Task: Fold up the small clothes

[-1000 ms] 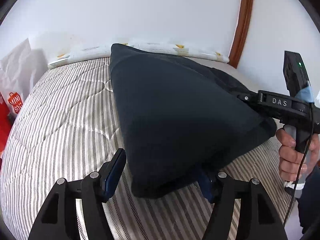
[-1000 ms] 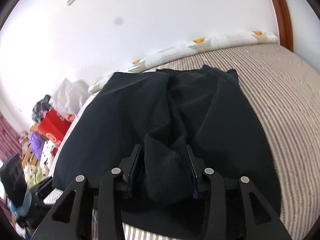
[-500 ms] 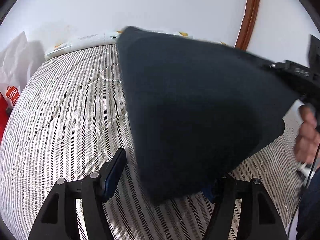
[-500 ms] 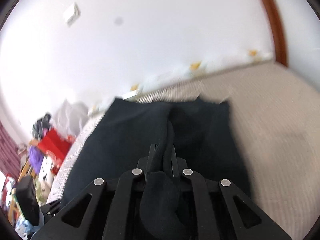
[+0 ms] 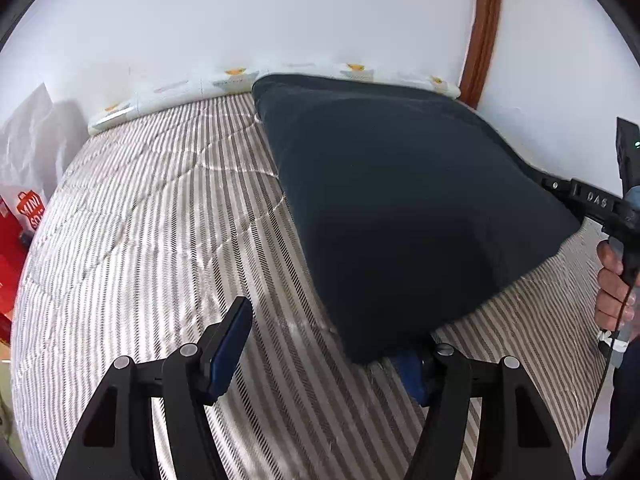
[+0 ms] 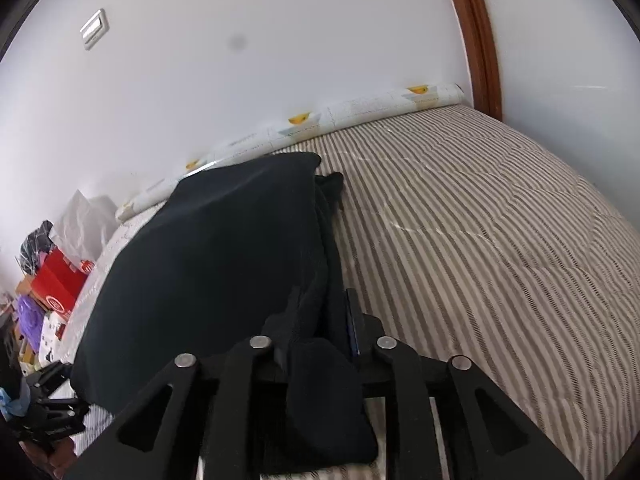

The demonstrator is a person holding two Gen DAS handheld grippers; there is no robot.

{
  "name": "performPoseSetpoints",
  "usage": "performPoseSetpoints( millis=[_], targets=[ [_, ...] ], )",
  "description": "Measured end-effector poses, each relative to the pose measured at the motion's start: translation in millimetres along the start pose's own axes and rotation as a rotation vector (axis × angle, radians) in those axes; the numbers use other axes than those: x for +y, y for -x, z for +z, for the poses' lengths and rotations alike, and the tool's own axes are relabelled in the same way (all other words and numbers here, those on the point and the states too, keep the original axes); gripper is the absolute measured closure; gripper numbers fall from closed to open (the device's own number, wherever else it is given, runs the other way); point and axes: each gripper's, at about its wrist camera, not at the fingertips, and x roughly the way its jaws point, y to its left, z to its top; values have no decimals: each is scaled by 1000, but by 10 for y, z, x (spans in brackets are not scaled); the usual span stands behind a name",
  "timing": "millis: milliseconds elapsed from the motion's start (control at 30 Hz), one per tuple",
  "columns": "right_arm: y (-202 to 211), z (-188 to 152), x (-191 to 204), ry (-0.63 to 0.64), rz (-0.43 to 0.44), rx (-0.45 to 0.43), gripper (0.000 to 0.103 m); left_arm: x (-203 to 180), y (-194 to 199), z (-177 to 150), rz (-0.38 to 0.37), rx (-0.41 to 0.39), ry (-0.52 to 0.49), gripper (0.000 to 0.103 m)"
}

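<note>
A dark navy garment [image 5: 400, 208] lies on the striped quilt [image 5: 160, 220] of a bed, with one half doubled over the other. My left gripper [image 5: 320, 356] stands open at its near corner. That corner drapes over the right finger, and the left finger rests on bare quilt. My right gripper [image 6: 320, 320] pinches a bunched fold of the garment [image 6: 208, 264], and its jaws are opening with the cloth still between them. In the left wrist view the right gripper [image 5: 592, 200] holds the garment's right edge lifted, a hand [image 5: 612, 292] on its handle.
A rolled white mat with yellow prints [image 5: 240, 80] runs along the wall at the bed's far edge. A red bag [image 5: 16, 232] and other clutter [image 6: 52, 284] stand beside the bed. A brown wooden frame [image 6: 480, 40] rises at the far right corner.
The right gripper closed on the bunched fold, lifted it and carried it sideways, doubling the garment over onto itself. The left gripper stayed open at the near corner.
</note>
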Motion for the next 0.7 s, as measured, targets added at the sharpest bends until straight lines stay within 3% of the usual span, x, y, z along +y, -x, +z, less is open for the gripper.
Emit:
performPoseSetpoints(
  millis=[200,333,500,700],
  targets=[
    [389,-35,-31,166,-101,-54,74,14,356,-90,-56,-70,6,39],
    [456,6,2,152,-54,-69,74,20,442,16,-51,-118,27,39],
    [253,-167,15,148,-81,-3,74,54,245,207,1,-90,70,38],
    [282,-260,-113,126,-106,43,74,59,65,165,-17,-54,97,37]
  ],
)
